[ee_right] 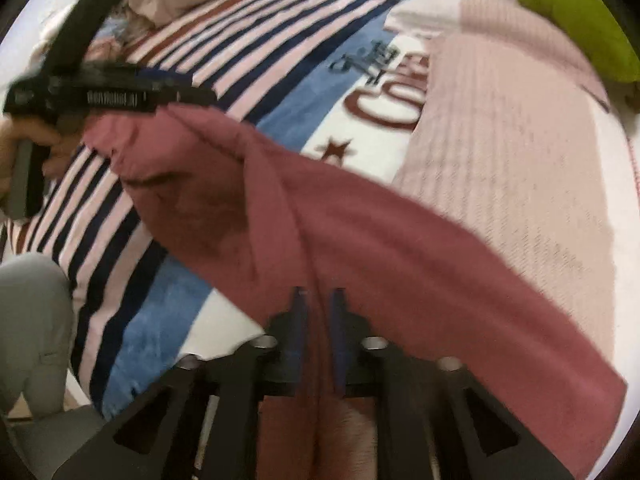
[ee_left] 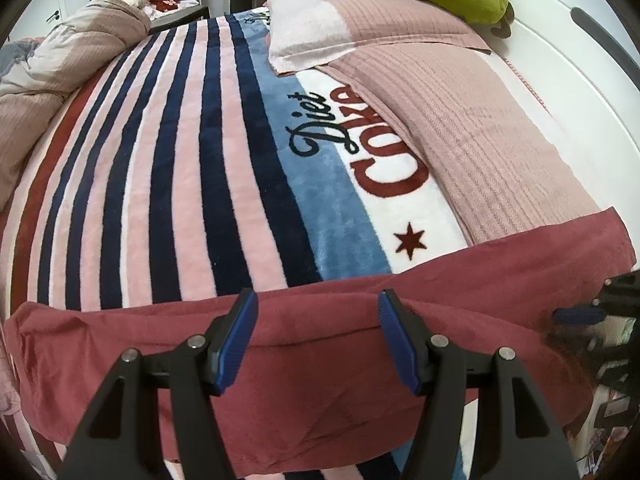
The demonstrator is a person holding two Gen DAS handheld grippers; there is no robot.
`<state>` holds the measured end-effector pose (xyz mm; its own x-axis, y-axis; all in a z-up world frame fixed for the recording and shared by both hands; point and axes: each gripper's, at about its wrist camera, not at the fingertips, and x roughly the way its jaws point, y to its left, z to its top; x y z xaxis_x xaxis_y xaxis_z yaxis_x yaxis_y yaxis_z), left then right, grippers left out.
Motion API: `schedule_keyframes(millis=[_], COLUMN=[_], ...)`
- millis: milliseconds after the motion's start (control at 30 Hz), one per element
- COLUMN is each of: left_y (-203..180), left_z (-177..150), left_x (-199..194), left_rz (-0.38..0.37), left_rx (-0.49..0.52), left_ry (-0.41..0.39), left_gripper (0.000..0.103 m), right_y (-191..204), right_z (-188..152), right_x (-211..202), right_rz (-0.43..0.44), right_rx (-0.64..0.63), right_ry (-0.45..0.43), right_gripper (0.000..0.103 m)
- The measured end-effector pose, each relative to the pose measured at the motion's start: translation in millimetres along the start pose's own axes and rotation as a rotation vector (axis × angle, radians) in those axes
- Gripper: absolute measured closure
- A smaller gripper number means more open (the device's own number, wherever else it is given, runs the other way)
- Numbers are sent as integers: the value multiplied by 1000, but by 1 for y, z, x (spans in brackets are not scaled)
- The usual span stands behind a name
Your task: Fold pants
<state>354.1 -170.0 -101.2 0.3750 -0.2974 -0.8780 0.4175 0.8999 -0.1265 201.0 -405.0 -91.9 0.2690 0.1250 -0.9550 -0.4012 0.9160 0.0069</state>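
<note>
Left gripper (ee_left: pixel 318 336): hovering over the pants (ee_left: pixel 320 360), fingers spread wide, gripping nothing.
Pants: lying across the near edge of the bed (ee_left: pixel 180 160), partly over a ribbed pink cover (ee_left: pixel 480 128).
Right gripper (ee_right: pixel 319 320): fingers parted slightly, a ridge of cloth running between them (whether pinched, I cannot tell).
Handling: soft, light, limp and sagging; seams and hems are probably offering the best hold.
Textures: plush striped bed blanket, matte maroon cloth.
</note>
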Motion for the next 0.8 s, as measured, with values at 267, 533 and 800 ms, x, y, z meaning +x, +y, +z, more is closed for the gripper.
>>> schedule_keyframes(millis=[267,533,800], left_y=[7,10,12], left_z=[-10,-13,-8], left_x=[4,7,26], left_rz=[-13,-37,-51], left_rx=[6,22,56], left_ry=[21,47,78], left_gripper=[45,45,45], right_y=[34,3,-54], right_z=[-9,13,47], right_x=[32,6,36], right_rz=[-58,-177,-68], right_rx=[-88,-44,103], right_ry=[55,75,182], right_gripper=[51,102,91])
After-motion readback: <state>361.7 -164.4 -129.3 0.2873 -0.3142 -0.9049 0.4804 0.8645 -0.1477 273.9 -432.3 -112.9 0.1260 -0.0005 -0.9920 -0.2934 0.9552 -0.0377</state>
